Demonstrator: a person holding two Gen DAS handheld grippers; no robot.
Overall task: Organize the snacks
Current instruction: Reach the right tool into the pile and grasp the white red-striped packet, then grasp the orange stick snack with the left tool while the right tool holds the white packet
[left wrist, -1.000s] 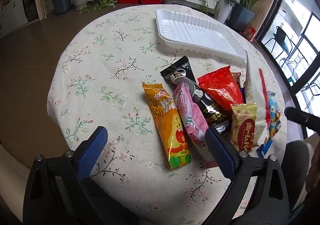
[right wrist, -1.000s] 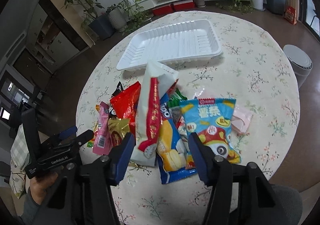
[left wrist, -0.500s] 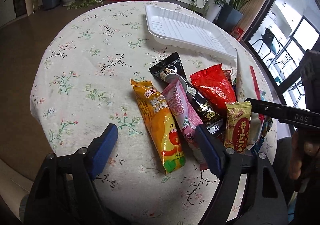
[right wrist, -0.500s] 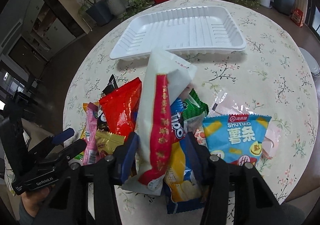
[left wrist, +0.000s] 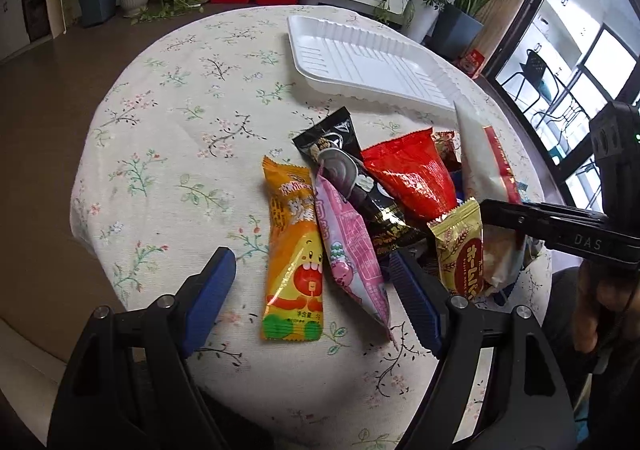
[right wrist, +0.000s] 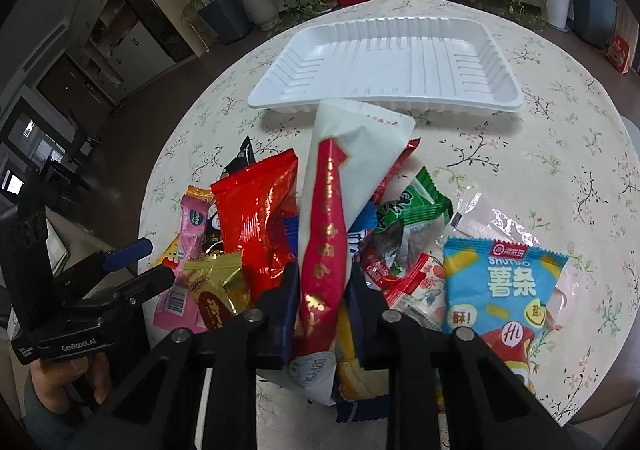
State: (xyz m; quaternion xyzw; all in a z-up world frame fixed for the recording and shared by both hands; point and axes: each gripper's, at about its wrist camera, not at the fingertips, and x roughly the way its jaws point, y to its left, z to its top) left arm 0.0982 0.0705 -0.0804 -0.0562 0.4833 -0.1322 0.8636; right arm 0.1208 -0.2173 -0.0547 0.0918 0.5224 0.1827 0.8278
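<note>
Your right tongs (right wrist: 323,290) pinch lower end of long white-and-red packet (right wrist: 340,186), which lies atop snack pile on surface (left wrist: 168,138). Your left tongs (left wrist: 310,290) gape wide, holding nothing, straddling orange packet (left wrist: 294,250) and pink packet (left wrist: 352,246) at pile's left edge. White tray (right wrist: 392,66) sits beyond pile, near packet's far tip. Blue chip bag (right wrist: 500,286) just right of right tongs.

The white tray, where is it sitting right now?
The white tray lies at the table's far side in both views, beyond the snack pile, its near rim just past the tip of the white-and-red packet.
</note>
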